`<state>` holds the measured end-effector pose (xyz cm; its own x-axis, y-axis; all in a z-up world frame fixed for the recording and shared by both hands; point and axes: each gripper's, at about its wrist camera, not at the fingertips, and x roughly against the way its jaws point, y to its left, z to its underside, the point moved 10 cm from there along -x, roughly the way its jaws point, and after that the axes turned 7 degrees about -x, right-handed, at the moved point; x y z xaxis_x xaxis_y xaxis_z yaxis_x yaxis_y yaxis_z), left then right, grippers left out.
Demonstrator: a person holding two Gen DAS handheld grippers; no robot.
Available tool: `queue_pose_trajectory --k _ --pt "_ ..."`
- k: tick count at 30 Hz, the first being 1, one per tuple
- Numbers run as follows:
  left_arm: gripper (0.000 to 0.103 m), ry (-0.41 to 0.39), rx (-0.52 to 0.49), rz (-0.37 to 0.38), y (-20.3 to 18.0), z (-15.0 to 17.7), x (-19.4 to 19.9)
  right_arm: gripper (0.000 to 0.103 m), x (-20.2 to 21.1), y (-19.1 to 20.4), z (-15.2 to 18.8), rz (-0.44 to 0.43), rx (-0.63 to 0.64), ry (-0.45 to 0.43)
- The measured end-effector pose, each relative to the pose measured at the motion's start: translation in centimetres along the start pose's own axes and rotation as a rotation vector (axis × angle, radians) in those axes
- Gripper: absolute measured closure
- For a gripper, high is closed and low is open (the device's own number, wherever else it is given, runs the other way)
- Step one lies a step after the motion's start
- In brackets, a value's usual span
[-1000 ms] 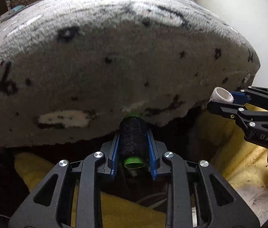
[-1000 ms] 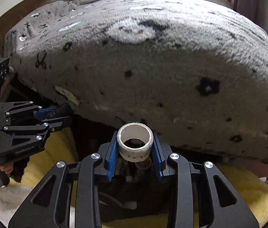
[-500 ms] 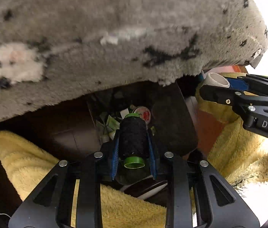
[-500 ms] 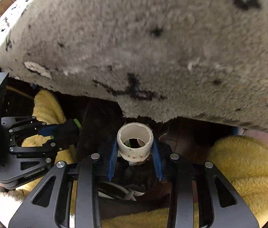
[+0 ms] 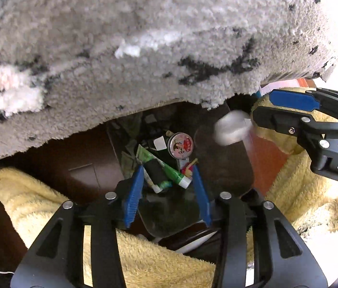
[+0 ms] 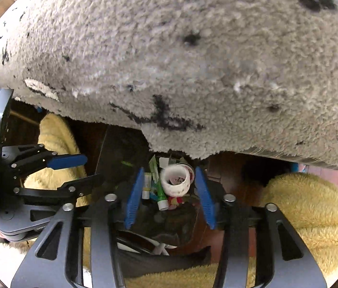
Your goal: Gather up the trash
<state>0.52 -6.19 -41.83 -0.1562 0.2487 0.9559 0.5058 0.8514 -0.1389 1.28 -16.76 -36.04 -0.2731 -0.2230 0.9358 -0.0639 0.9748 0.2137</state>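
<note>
Both grippers hang open over a dark trash bin (image 5: 224, 168) below the edge of a grey rug. My left gripper (image 5: 169, 192) is open and empty; the black thread spool is not in view. My right gripper (image 6: 169, 192) is open, and the white tape roll (image 6: 176, 180) is falling free between its fingers toward the bin. The roll shows blurred in mid-air in the left wrist view (image 5: 231, 129), just off the right gripper's fingers (image 5: 291, 100). The bin holds a green tube (image 5: 166, 170), a round printed lid (image 5: 181, 144) and paper scraps.
A grey fluffy rug with black marks (image 5: 145, 48) overhangs the bin from above. A yellow fleece blanket (image 5: 37, 206) lies around the bin on both sides. The left gripper shows at the left of the right wrist view (image 6: 70, 170).
Both grippers opened. The black spool left the left gripper and is gone from view. The tape roll left the right gripper and is dropping. The bin contents came closer.
</note>
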Motion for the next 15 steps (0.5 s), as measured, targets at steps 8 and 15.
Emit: queue_pose_trajectory --k 8,15 --pt "0.034 -0.087 0.014 -0.051 0.4 -0.9 4.0 0.023 3.7 -1.3 -1.5 0.049 -0.023 -0.115" --pt "0.010 -0.221 0.022 -0.101 1.1 -2.7 9.5 0.004 9.8 -2.3 -3.7 0.118 -0.022 -0.275"
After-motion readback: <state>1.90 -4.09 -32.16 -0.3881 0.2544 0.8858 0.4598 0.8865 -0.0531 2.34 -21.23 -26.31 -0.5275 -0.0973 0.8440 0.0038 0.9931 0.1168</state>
